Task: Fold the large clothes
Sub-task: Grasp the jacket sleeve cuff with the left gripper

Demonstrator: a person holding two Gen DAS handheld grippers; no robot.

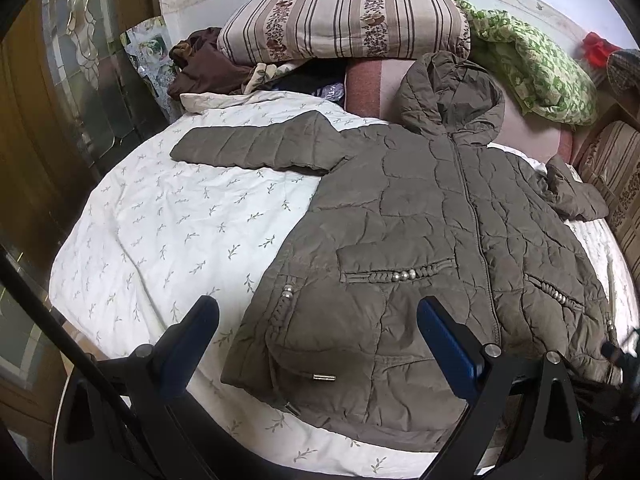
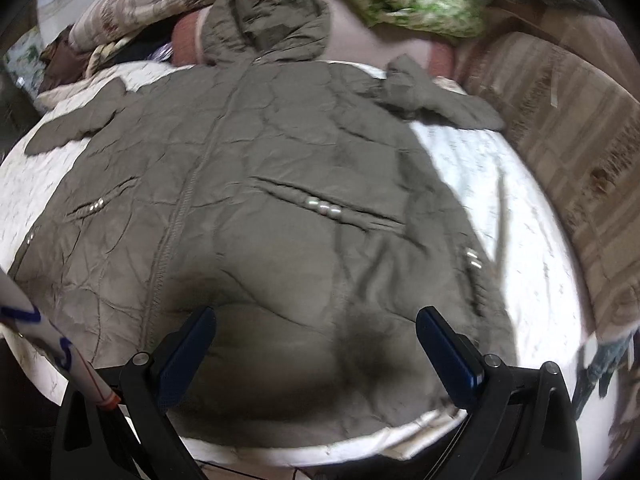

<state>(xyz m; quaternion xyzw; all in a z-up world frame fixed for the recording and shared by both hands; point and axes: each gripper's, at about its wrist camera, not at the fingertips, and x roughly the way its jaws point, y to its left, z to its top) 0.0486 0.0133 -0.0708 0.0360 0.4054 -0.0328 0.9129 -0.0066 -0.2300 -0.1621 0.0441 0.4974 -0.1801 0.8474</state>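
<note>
Two grippers hover above the near hem of an olive quilted coat [image 1: 420, 216] that lies front-up and zipped on a white leaf-print quilt [image 1: 168, 216], its hood toward the far end of the bed; the left gripper [image 1: 318, 320] has its jaws spread wide and empty over the coat's lower left corner, and the right gripper [image 2: 316, 332] is likewise spread and empty over the lower right part of the coat, in a blurred view. One sleeve [image 1: 248, 148] stretches flat across the quilt on the left; the other sleeve [image 1: 572, 192] is bunched and folded back near the right edge, just beside a striped brown cushion [image 1: 616, 184]. Beyond the hood [image 1: 452, 92], a striped floral pillow [image 1: 344, 20] rests on a heap of dark clothes [image 1: 200, 64]; a green patterned blanket [image 1: 536, 64] is crumpled to the right of it, with something red [image 1: 598, 48] further off. A pink blanket [image 1: 380, 84] lies under the hood; a wooden door with patterned glass [image 1: 80, 60] stands along the left. In the right wrist view a white tube with blue marks [image 2: 60, 344] crosses the lower left corner, close to the camera.
</note>
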